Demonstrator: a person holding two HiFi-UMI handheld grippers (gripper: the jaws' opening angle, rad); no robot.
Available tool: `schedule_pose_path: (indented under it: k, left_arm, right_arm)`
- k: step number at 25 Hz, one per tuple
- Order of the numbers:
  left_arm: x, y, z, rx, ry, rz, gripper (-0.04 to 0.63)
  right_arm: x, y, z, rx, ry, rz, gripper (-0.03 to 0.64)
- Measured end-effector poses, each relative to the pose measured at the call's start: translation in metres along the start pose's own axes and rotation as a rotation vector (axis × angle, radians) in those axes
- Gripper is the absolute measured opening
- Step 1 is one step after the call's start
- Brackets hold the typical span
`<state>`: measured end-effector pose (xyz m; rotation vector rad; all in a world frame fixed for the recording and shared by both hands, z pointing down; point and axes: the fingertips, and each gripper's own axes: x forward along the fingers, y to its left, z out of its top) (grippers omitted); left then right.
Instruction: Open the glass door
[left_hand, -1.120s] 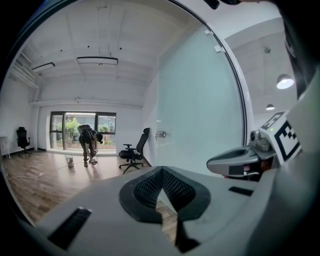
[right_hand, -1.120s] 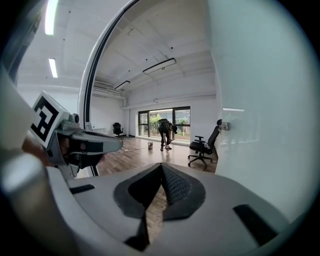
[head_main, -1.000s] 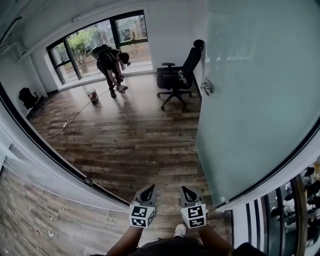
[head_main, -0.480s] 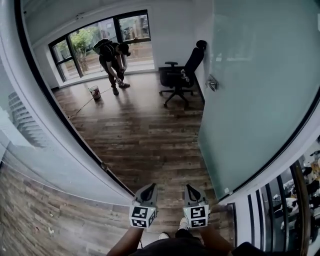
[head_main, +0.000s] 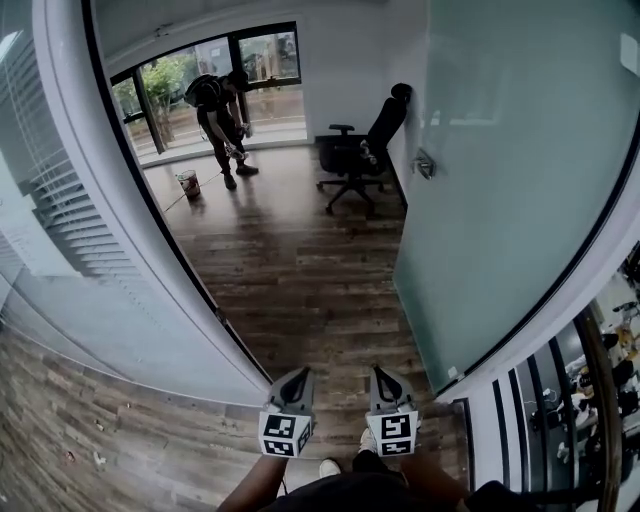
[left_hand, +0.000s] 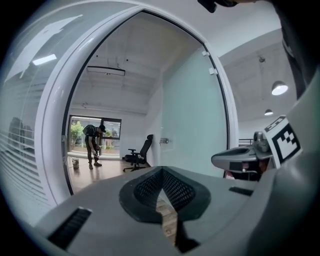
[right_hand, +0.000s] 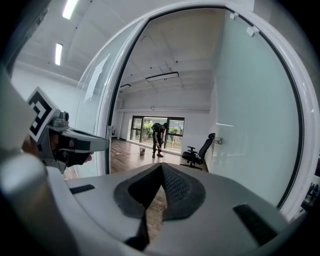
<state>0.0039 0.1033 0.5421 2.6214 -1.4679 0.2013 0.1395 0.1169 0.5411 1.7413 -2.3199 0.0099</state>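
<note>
The frosted glass door (head_main: 510, 180) stands swung open at the right, its metal handle (head_main: 424, 163) on the far edge. The doorway lies straight ahead of me. My left gripper (head_main: 296, 378) and right gripper (head_main: 384, 376) are held side by side low in front of me, pointing into the room, both shut with nothing in them. Neither touches the door. In the left gripper view the door (left_hand: 192, 125) and handle (left_hand: 164, 141) lie ahead to the right; in the right gripper view the door (right_hand: 250, 130) fills the right side.
A white door frame (head_main: 170, 230) and a glass wall with blinds (head_main: 70, 230) run along the left. Inside on the wooden floor are a black office chair (head_main: 360, 150), a person bending over (head_main: 220, 115) and a small bucket (head_main: 187, 185). A railing (head_main: 600, 400) is at the right.
Both grippers and my view have advanced toward the doorway. The left frame and blinds wall now sit closer and further in. The door stays open and the jaws stay shut.
</note>
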Motion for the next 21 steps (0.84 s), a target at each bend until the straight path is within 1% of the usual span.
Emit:
schedule_pose_path:
  k: [3,5,10,15,21]
  left_arm:
    - [-0.003,-0.003,-0.001,0.006,-0.019,0.000,-0.002]
    - [-0.004,-0.008,-0.001,0.010,-0.013,-0.002,-0.002]
    - [-0.021,-0.008,0.012,0.011,-0.033,-0.016,-0.002]
    - [0.000,-0.016,-0.002,0.018,-0.017,-0.026,-0.002]
    - [-0.010,-0.031,-0.008,0.038,-0.031,-0.040,-0.002]
  right_arm:
    - [-0.008,0.000,0.003,-0.008,-0.017,-0.013,0.015]
    - [-0.013,-0.003,0.003,-0.011,-0.025,-0.020,0.015]
    - [-0.030,0.009,0.018,-0.018,-0.034,-0.037,0.015]
    - [-0.021,-0.009,0.003,-0.011,-0.044,-0.048,0.015]
    - [-0.038,-0.005,-0.001,-0.030,-0.074,-0.062,0.015]
